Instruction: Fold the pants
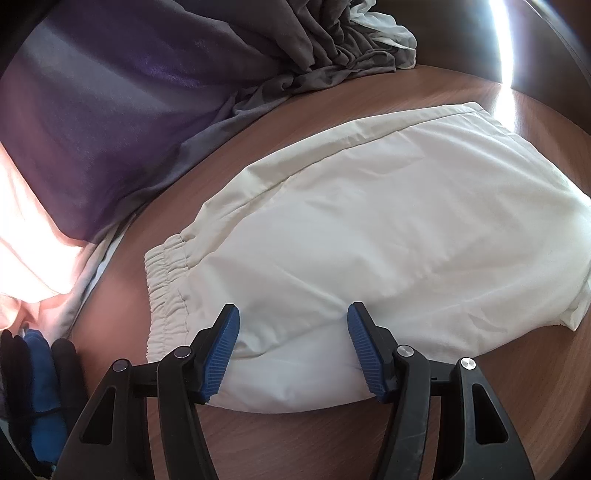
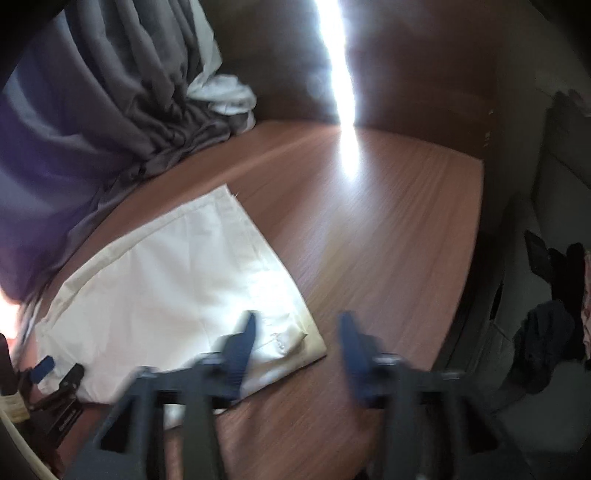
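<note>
White pants [image 1: 388, 236] lie folded flat on a brown wooden table [image 1: 546, 387], with the elastic waistband [image 1: 166, 291] at the left. My left gripper [image 1: 293, 317] is open just above their near edge and holds nothing. In the right wrist view the pants [image 2: 173, 280] lie at the left, and their hem corner [image 2: 295, 339] is near my right gripper [image 2: 297, 325]. That gripper is open, empty and blurred, over the corner and bare table. The left gripper [image 2: 59, 369] shows at the pants' near left edge.
A grey curtain [image 1: 325, 40] with white cloth [image 1: 388, 33] behind it bunches on the table's far left. Purple fabric [image 1: 110, 122] hangs at the left. A bright strip of sunlight [image 2: 343, 110] crosses the table [image 2: 388, 240]. Dark clothes [image 2: 546, 343] lie beyond the table's right edge.
</note>
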`<move>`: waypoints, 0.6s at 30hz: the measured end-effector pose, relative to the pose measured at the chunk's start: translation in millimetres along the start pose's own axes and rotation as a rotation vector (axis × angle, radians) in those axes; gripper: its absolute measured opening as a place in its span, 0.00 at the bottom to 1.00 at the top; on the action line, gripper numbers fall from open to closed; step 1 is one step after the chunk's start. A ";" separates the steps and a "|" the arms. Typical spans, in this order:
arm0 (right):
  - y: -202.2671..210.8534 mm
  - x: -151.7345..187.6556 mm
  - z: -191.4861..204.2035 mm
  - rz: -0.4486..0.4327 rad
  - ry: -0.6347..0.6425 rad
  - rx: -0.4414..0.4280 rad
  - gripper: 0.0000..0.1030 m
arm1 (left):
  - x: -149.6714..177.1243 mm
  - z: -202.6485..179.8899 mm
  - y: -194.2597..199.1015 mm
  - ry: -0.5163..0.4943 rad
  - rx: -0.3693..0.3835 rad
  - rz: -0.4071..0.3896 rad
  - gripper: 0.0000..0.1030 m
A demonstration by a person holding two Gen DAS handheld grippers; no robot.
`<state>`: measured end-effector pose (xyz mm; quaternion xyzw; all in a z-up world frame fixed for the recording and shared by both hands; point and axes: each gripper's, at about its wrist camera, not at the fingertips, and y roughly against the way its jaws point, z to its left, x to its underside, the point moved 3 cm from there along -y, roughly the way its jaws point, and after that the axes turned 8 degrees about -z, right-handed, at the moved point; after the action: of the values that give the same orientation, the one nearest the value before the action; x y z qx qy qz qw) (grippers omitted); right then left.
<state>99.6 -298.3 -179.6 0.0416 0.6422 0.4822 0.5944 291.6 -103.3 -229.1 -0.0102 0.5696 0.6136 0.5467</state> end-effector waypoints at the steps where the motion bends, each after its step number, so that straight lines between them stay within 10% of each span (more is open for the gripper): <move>1: 0.6 1.2 -0.6 -0.004 -0.007 -0.008 0.51 | -0.1 -0.2 0.1 0.001 0.001 0.001 0.58; 18: -19.8 14.2 -11.2 0.091 -0.106 -0.054 0.43 | 10.8 7.8 9.2 0.110 0.026 0.101 0.58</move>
<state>96.7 -306.3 -205.0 0.0799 0.5942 0.5228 0.6059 285.8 -88.4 -226.9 -0.0081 0.6064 0.6314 0.4833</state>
